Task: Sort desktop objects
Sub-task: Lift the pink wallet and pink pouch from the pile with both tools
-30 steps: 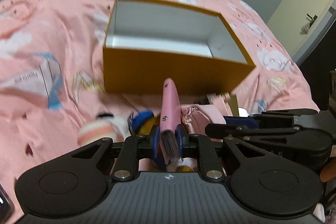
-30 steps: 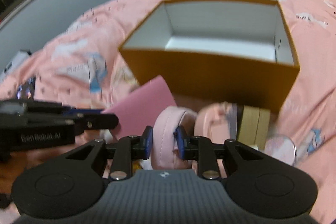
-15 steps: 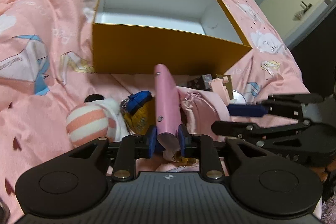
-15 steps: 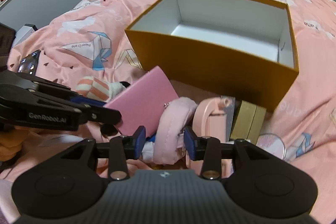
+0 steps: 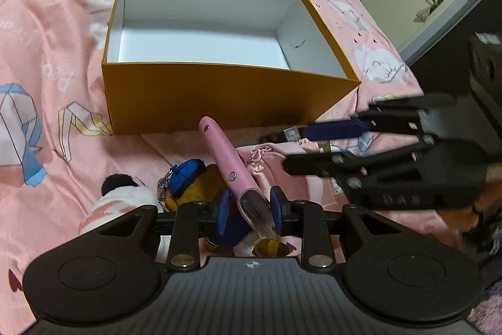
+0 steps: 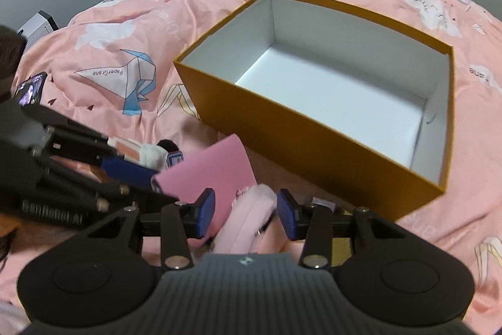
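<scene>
One phone [image 6: 29, 90] — right-wrist view only

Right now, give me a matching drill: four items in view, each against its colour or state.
Items:
1. open box
2. notebook
3. keychain charm
4. phone

Matches:
A. blue, with a metal clasp
B. screen lit, lying on the duvet
C. pink, between the left gripper's jaws
D. orange outside, white inside, nothing in it

Pairs: 1-D, 2-C, 3-A, 4-B
</scene>
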`<state>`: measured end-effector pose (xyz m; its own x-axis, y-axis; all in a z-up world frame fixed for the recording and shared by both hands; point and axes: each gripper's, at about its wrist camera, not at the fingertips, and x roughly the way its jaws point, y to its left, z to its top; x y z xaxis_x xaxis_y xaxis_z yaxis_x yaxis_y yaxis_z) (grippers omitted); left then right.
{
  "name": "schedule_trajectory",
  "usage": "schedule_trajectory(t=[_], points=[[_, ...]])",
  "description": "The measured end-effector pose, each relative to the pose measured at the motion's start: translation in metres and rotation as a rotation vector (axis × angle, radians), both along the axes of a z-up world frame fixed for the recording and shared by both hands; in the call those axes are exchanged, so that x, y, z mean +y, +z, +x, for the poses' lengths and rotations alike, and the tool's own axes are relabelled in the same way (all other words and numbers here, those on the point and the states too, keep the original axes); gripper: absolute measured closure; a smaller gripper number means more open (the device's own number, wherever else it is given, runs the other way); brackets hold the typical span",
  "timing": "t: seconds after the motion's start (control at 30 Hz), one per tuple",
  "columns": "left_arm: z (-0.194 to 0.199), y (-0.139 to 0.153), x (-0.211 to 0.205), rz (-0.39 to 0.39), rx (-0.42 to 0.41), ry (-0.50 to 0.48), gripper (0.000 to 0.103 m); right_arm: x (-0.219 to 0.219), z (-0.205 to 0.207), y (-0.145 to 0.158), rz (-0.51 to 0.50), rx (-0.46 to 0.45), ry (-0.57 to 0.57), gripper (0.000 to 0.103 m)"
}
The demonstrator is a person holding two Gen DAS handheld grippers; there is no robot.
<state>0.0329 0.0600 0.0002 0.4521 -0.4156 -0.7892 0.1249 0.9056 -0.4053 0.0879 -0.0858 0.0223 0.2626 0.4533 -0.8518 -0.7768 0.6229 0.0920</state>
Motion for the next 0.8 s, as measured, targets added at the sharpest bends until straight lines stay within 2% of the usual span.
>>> schedule_trajectory(t=[0.1,0.27,0.37,0.43,0.5,0.6,0.8], points=[[-0.006,0.004,-0.012,0.069,-0.037,-0.043,0.072,0.010,0.005,-0.009,-0.020,0.029,0.007,0.057],[-0.016,0.006,-0.033,0.190,-0.091,-0.119,0.072,0.016,-0.005,-0.015,-0.068,-0.048,0.043,0.060],[-0.026,0.007,-0.047,0.261,-0.133,-0.187,0.072,0.011,-0.017,-0.014,-0.099,-0.100,0.065,0.072],[-0.034,0.008,-0.054,0.294,-0.157,-0.234,0.073,0.004,-0.026,-0.011,-0.094,-0.108,0.074,0.072],[-0.040,0.009,-0.061,0.299,-0.166,-0.272,0.075,-0.005,-0.034,-0.008,-0.079,-0.108,0.071,0.074],[-0.045,0.009,-0.066,0.264,-0.153,-0.310,0.075,-0.016,-0.047,-0.003,-0.036,-0.073,0.052,0.077],[-0.037,0.000,-0.068,0.218,-0.113,-0.293,0.075,-0.030,-0.054,-0.013,0.021,-0.029,-0.015,0.077]])
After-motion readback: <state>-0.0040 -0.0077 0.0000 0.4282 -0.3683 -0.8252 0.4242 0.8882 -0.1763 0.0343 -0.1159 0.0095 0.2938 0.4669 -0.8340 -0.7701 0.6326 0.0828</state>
